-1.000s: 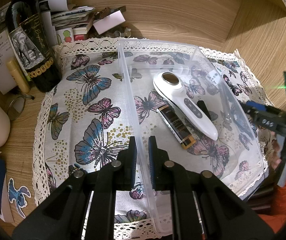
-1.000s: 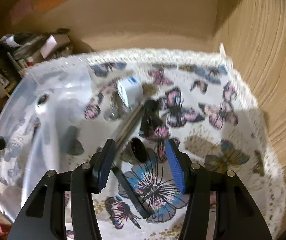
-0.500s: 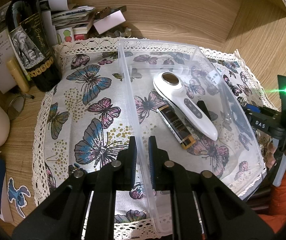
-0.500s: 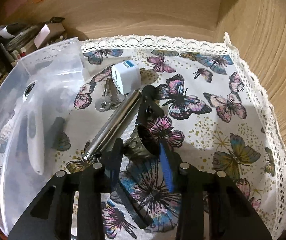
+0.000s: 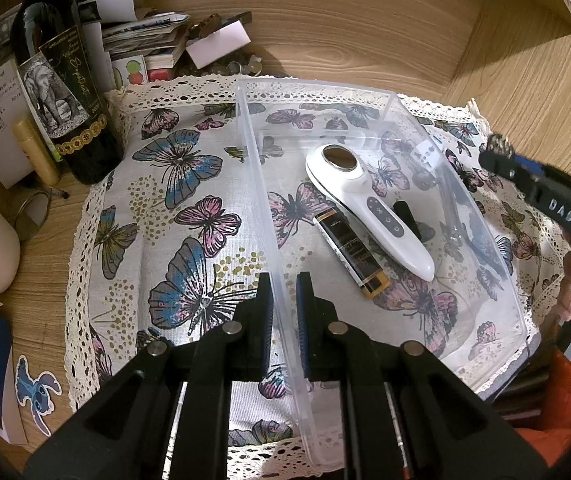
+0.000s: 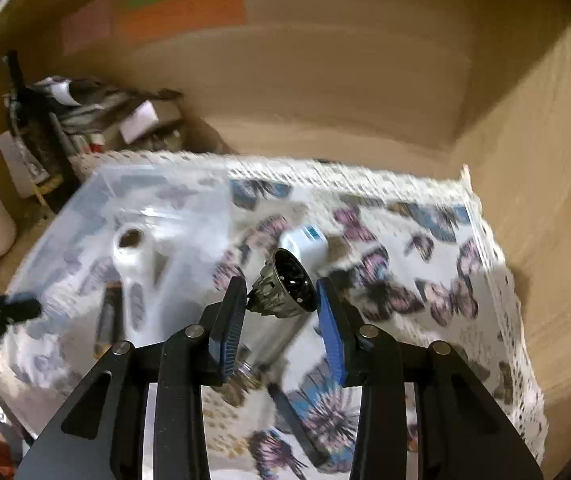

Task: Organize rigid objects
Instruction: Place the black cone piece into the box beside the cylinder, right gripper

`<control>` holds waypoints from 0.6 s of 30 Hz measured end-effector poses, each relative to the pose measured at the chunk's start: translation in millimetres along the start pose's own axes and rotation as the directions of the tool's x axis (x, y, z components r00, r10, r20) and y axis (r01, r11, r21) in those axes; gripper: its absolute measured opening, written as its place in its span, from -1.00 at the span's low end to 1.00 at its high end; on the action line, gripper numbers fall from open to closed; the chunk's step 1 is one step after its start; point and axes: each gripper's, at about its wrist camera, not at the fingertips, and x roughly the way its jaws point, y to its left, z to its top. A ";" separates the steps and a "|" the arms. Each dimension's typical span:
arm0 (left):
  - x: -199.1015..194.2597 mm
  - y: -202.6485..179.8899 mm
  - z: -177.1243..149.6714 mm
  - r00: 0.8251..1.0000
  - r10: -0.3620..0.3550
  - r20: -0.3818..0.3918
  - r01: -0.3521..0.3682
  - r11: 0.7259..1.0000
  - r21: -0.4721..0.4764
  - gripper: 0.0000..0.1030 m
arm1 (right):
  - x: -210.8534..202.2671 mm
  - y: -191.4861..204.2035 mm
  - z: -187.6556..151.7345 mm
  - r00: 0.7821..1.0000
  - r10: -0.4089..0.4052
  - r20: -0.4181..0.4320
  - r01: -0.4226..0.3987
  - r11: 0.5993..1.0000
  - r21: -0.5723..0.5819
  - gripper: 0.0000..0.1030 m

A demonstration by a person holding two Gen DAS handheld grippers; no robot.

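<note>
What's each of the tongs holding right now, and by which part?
Left tongs clamp the clear plastic bin's side wall. Right tongs pinch the dark ornate metal cup across its sides.

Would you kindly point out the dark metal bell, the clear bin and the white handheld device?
dark metal bell (image 6: 283,290), right wrist view, ornate side.
clear bin (image 5: 263,184), left wrist view, near wall.
white handheld device (image 5: 381,216), left wrist view, button panel.

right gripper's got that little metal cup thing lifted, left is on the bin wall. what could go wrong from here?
1. The right hand-held gripper holds the ornate metal cup tilted, gripped only at its fingertips; it could slip out before reaching the clear bin.
2. The right wrist view is motion-blurred, so the move looks fast; the cup may clip the bin wall.
3. The left hand-held gripper pinches one thin bin wall; a knock could tip the bin and shift the white handheld device.
</note>
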 end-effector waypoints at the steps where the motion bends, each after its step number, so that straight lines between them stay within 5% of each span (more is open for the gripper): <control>1: 0.0 0.1 0.2 1.000 0.000 0.000 0.000 1.000 0.000 -0.79 | -0.7 3.6 4.0 1.000 0.010 0.011 -0.010 1.000 -0.010 -0.36; 10: 0.0 0.4 0.0 1.000 0.001 0.000 -0.001 1.000 0.001 -0.79 | -2.9 47.5 20.4 0.993 0.108 0.050 -0.102 0.989 -0.104 -0.36; 18: 0.0 0.2 0.0 1.000 0.000 0.001 0.000 1.000 0.000 -0.79 | 11.5 76.9 16.7 0.988 0.156 -0.006 -0.155 0.973 -0.171 -0.36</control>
